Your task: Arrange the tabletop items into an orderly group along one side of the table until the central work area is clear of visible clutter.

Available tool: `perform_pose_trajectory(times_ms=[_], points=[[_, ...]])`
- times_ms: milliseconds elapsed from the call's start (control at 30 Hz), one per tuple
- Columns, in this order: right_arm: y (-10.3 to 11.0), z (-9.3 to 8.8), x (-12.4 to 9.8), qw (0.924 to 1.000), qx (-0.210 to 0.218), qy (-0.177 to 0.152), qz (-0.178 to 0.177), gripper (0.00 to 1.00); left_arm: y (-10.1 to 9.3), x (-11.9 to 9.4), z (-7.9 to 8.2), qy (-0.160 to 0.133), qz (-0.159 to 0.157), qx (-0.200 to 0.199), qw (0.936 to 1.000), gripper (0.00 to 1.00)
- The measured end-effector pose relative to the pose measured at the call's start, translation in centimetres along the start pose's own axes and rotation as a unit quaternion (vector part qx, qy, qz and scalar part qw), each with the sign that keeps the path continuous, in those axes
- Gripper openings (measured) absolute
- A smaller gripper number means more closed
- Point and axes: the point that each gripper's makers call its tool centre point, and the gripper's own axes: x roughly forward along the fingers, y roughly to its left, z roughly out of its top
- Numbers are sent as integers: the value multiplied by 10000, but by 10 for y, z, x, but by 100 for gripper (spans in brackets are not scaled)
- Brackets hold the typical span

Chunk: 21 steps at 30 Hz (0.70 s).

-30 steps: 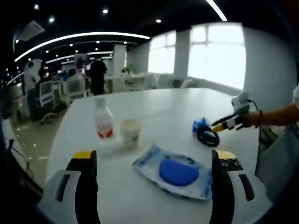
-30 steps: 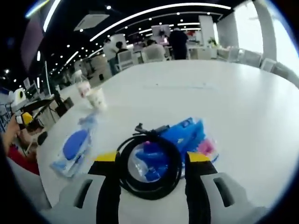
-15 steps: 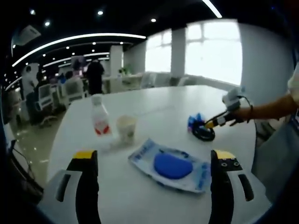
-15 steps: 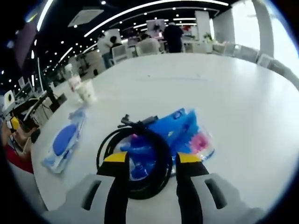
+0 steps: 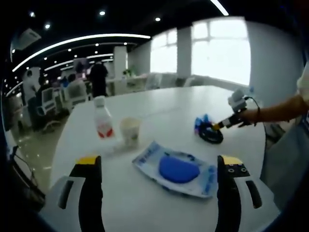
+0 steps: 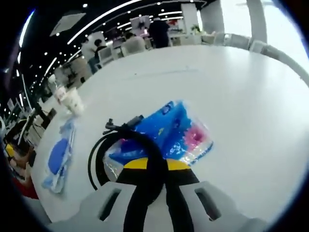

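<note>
My right gripper point(image 6: 153, 166) is shut on the near side of a black coiled cable point(image 6: 116, 150), which lies partly on a blue and pink packet point(image 6: 169, 133). In the left gripper view that gripper point(image 5: 223, 123) reaches in from the right, at the cable point(image 5: 210, 136) and the packet point(image 5: 202, 122). My left gripper point(image 5: 157, 164) is open above the table, nothing between its jaws. Ahead of it lies a clear pouch with a blue pad point(image 5: 177, 169). Further back stand a paper cup point(image 5: 129, 130) and a white bottle with a red label point(image 5: 102, 123).
The white table point(image 5: 159, 108) stretches wide beyond the items. The pouch point(image 6: 57, 157), cup point(image 6: 73, 102) and bottle point(image 6: 60, 94) sit at the left in the right gripper view. Chairs, desks and people stand in the office behind. A person's arm point(image 5: 285, 110) holds the right gripper.
My right gripper has closed from open onto the black cable and moved in over it. The left gripper has stayed open and nearly still.
</note>
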Motion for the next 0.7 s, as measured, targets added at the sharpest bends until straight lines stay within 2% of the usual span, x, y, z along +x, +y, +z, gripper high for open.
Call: perform_pose_trajectory(times_ms=[200,333,467,700], points=[[5,-1,-1,9999,111,63,18,8,-1,1,0,-3,11,-28,10000,95],[12,0,-3,9958,884,8,238,5,-4,0,3,-104,-42,-124,9999,95],[18,1,-7,9970,696,29,346,4,-4,0,5,-124,-32,-72,9999,95],[33,9,-17,9939,880,-118,659,4,-4,-2,5,-131,-33,-83,9999,95]])
